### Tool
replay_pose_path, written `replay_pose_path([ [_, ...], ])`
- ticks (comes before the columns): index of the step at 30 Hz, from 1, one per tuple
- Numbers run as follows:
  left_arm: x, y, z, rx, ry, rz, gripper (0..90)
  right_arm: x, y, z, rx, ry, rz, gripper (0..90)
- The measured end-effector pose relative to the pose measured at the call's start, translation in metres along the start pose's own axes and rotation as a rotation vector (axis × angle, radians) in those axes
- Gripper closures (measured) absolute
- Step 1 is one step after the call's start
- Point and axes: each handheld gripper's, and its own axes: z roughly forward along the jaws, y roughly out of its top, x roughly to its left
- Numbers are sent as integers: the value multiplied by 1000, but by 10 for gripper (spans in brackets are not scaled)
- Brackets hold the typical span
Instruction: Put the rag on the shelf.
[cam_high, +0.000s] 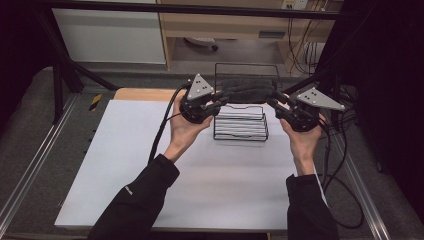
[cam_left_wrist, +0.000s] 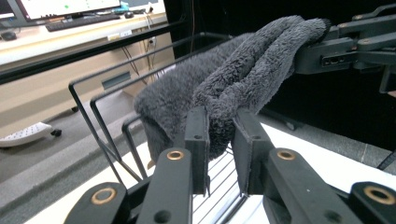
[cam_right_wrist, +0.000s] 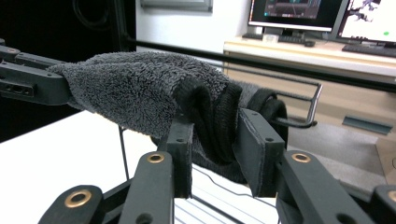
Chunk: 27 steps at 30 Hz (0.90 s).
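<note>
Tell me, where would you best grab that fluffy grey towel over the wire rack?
Probably by its two bunched ends, one from each side. The grey towel is folded into a long roll lying across the wire rack; the left gripper and right gripper each have an end between their jaws, so it hangs level.

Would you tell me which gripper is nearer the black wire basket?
Left, slightly. The left gripper sits at the black wire basket's left top rim; the right gripper is just off its right side.

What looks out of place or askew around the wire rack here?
Nothing stands out. The grey towel, bunched, spans the wire rack top between the left claw and right claw; the rack stands upright and undamaged.
</note>
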Motion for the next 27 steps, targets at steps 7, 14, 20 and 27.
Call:
replay_pose_path([
  [7,-1,-6,2,35,-1,-2,745,2,-1,-4,65,-5,-1,629],
  [14,-4,-15,7,76,-2,-3,714,3,-5,-7,136,0,11,594],
  [20,-4,-23,12,104,-2,-13,687,3,-13,-7,171,3,20,562],
  [27,-3,-34,21,146,5,-26,652,0,-31,-1,188,-9,46,492],
])
